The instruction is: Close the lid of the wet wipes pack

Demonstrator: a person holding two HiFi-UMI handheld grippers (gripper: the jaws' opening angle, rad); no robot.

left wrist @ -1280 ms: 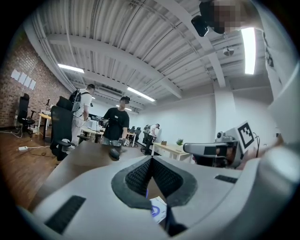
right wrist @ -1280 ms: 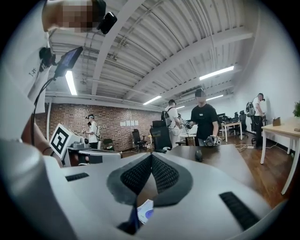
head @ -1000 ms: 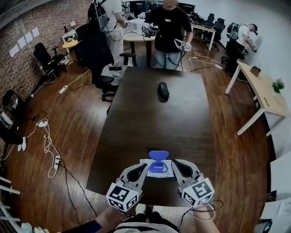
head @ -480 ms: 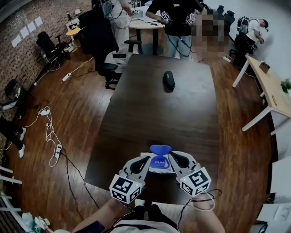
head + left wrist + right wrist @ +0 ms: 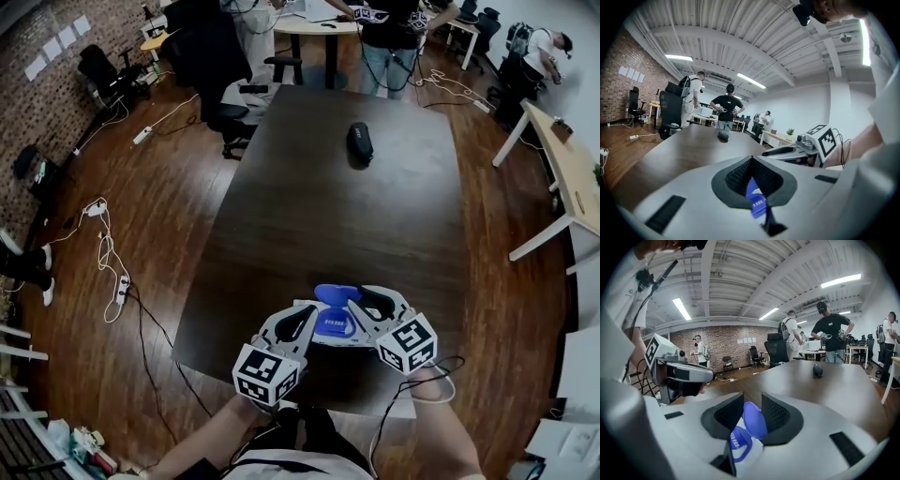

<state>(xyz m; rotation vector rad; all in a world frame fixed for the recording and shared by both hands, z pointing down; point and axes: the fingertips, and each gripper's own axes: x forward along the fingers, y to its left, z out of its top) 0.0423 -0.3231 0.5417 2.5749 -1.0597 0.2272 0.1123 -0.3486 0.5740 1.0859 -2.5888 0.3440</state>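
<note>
Your right gripper [image 5: 753, 401] is opening round the lid [image 5: 754, 421], and your left gripper [image 5: 751, 160] is pressed together. Push crooked and the pack [image 5: 330, 326] slides off the table's [image 5: 328, 206] near edge.

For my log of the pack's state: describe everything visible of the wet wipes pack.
The wet wipes pack is a flat white soft-looking pouch with a blue oval frame on top. Its blue lid stands flipped up between the right gripper's opening jaws. The pack lies on the dark table near the person's edge; the left gripper is at its left side.
</note>
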